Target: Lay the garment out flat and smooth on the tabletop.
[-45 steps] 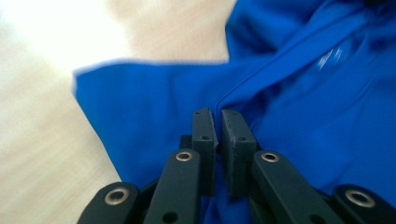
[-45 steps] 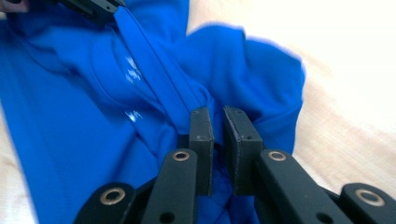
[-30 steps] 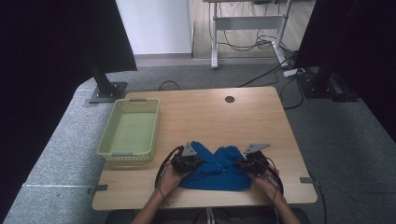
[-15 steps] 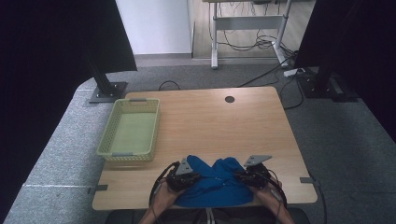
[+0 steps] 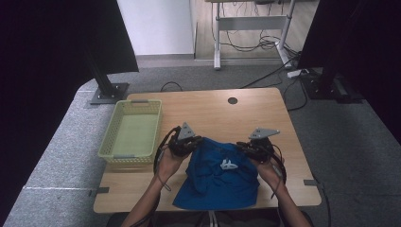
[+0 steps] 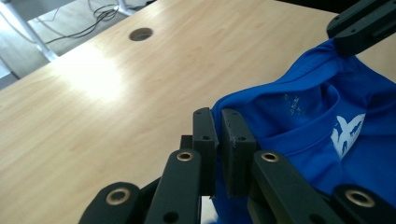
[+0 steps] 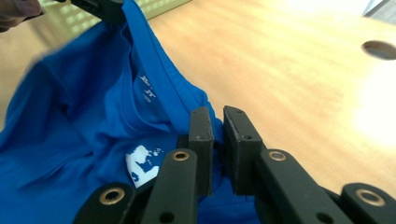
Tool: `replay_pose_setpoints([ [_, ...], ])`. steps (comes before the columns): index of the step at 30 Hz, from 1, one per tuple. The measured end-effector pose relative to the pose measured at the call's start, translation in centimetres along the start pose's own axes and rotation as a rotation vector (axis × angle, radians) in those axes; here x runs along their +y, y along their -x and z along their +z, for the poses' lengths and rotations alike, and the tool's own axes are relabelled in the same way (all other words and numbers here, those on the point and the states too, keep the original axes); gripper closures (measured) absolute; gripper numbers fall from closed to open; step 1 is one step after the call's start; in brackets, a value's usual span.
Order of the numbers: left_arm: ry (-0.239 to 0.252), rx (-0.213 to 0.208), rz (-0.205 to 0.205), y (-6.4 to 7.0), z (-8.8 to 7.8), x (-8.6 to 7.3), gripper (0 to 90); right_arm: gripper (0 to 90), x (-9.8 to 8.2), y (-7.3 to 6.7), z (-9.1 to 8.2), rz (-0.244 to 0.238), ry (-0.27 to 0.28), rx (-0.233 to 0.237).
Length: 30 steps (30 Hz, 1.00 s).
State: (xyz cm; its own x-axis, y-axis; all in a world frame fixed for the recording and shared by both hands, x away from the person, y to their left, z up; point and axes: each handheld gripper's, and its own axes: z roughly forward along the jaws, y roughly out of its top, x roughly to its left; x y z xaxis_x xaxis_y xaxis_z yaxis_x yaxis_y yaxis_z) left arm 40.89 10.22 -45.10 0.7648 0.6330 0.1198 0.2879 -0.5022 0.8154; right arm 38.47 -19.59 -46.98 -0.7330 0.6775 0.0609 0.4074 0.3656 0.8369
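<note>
High view: person's forearms come in from the bottom, one gripper in each hand. Left gripper (image 5: 193, 142) and right gripper (image 5: 246, 146) are both at the top edge of a blue shirt (image 5: 217, 182), one on each side of the neck opening. The shirt hangs/drapes from them down toward the near edge of the wooden table (image 5: 213, 111), w/ a white logo (image 5: 229, 164) about in the middle. Just left of the left hand there's a pale green basket (image 5: 132, 132), nothing in it afaict. Small round hole (image 5: 232, 100) in the tabletop at the far side. From up here you can't rly see how the jaws stand, too small.

Left gripper view: this is where you get the grip. Left gripper (image 6: 217, 135) is clamped tight on the shirt (image 6: 299, 121) edge, cloth pinched between the jaws, near the collar. You can read the inside of the neckline, faint print, plus the white logo (image 6: 348, 133). Other gripper's jaws show top right corner, also on the fabric. Table hole (image 6: 140, 33) far off.

Right gripper view: same deal mirrored. Right gripper (image 7: 218, 140) is clenched on the collar band of the shirt (image 7: 70, 130), fabric between the jaws. Neck label text visible but too blurry to read. Basket (image 7: 140, 9) mesh peeks in at the top, the hole (image 7: 379, 49) at right.
</note>
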Motion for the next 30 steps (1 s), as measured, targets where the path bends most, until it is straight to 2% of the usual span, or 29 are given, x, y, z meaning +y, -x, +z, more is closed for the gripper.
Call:
replay_pose_setpoints([
  [2, -0.021, 0.023, 0.004, -0.8, 1.0, 0.4, 84.9, 81.2, 0.6, 0.9, 0.7, 0.01, 0.0, -0.01],
  [6, -0.068, 0.051, -0.019, -2.3, 3.5, 0.3, 84.8, 81.2, 1.1, 2.6, 2.4, 0.027, -0.011, -0.023],
  [9, -0.094, 0.071, -0.051, -3.3, 5.2, -0.1, 84.7, 81.2, 1.1, 3.8, 3.6, 0.039, -0.018, -0.03],
  [15, -0.162, 0.103, -0.071, -4.0, 8.2, -1.3, 83.6, 80.9, 0.6, 5.6, 6.1, 0.059, -0.044, -0.033],
  [17, -0.169, 0.119, -0.076, -4.1, 8.6, -1.7, 78.1, 74.4, 0.0, 6.0, 6.8, 0.076, -0.054, -0.03],
  [19, -0.156, 0.132, -0.079, -4.1, 8.3, -1.7, 66.1, 63.7, -0.4, 6.3, 7.1, 0.085, -0.064, -0.038],
  [22, -0.121, 0.125, -0.073, -3.5, 7.3, -1.4, 55.3, 51.6, -0.8, 6.3, 6.5, 0.081, -0.05, -0.054],
  [24, -0.11, 0.094, -0.068, -2.9, 6.8, -1.4, 51.4, 45.5, -1.1, 6.3, 5.9, 0.096, -0.032, -0.068],
  [26, -0.122, 0.072, -0.052, -2.0, 6.8, -1.9, 49.4, 42.5, -1.5, 6.3, 5.3, 0.112, -0.017, -0.071],
  [28, -0.145, 0.053, -0.034, -1.1, 7.0, -2.7, 47.7, 39.6, -2.2, 6.3, 4.9, 0.124, -0.022, -0.075],
  [30, -0.159, 0.052, -0.027, -0.5, 7.2, -3.5, 46.7, 37.3, -3.0, 6.2, 4.5, 0.129, -0.036, -0.084],
])
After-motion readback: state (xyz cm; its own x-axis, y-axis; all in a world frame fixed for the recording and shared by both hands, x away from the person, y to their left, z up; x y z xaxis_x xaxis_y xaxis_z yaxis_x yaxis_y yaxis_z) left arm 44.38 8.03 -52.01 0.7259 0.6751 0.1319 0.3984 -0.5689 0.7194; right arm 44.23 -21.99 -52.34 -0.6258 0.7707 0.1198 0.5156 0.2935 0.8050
